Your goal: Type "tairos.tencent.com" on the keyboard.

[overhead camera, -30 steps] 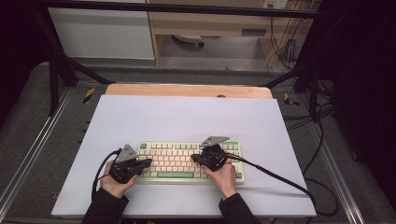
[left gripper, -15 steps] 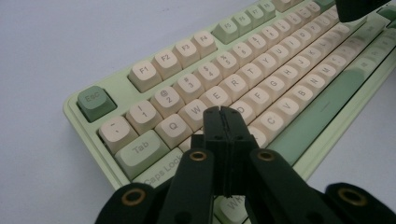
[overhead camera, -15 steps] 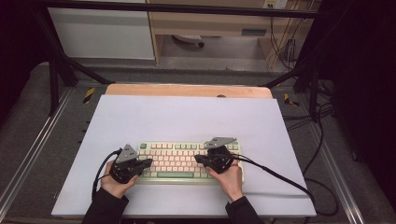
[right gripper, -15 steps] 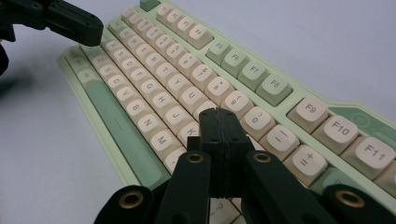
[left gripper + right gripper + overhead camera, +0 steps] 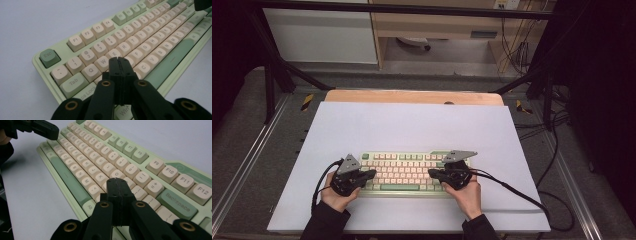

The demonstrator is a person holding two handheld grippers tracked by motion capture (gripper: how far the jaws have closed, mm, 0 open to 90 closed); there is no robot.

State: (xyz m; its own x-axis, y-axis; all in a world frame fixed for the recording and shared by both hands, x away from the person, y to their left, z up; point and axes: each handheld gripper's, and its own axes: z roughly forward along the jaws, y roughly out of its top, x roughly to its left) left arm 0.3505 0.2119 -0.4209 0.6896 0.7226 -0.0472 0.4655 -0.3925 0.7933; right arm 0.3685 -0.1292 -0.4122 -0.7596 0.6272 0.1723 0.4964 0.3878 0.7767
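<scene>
A pale green keyboard with cream keys lies on the white sheet near the front of the table. My left gripper hovers over its left end, jaws shut with nothing between them. In the left gripper view the shut tips hang over the letter keys near W and E of the keyboard. My right gripper is over the right half, also shut and holding nothing. Its tips sit above the keys near the right end of the letter rows of the keyboard.
The white sheet covers the table, with a wooden strip at its far edge. A black cable trails right from the right gripper. The left gripper shows at the far end in the right gripper view.
The right gripper has slid to the right along the keyboard. The left gripper has stayed where it was. Both stay shut.
</scene>
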